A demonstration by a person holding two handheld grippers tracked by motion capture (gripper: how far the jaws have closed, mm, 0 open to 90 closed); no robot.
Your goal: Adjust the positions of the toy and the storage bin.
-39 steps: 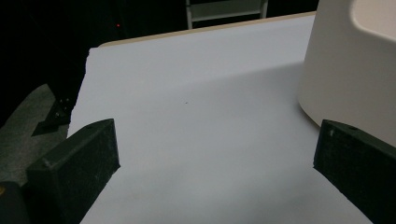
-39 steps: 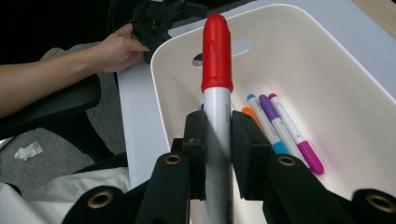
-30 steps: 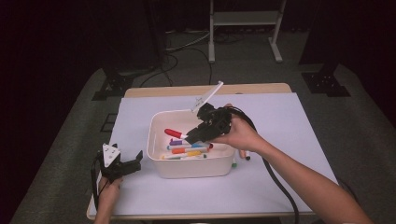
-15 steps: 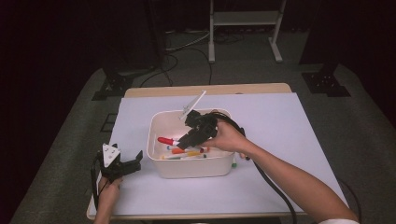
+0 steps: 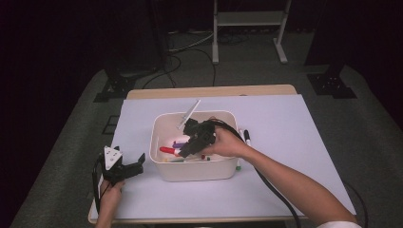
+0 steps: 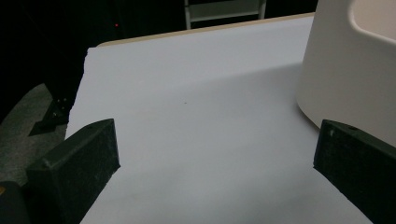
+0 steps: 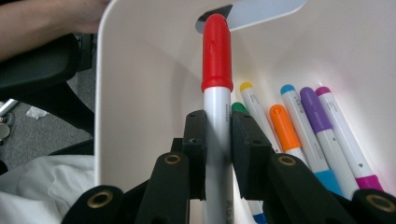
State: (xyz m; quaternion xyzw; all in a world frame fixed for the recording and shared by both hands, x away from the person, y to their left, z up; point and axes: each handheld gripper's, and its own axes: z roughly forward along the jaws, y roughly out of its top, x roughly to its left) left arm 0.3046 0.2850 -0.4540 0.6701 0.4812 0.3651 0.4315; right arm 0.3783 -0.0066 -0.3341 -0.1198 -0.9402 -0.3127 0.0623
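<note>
Lowered into the bin [image 5: 161, 164], the right claw [image 7: 217, 140] grips the red-capped marker [image 7: 216, 70]; five markers lie beside it, two still wait outside.

Left gripper [image 5: 124, 169]: black body, grey three-cornered plate on top, black cable looping at its 9 o'clock side; blocky matte-black jaws, one with two small screw holes in its top face. Right gripper [image 7: 217, 140]: black, two flat rectangular pads, each with a small hole, on angled links with brass-coloured rivets; thick black cable trailing toward 5 o'clock. Person: forearms bare, white sleeve edge at the right upper arm.
</note>
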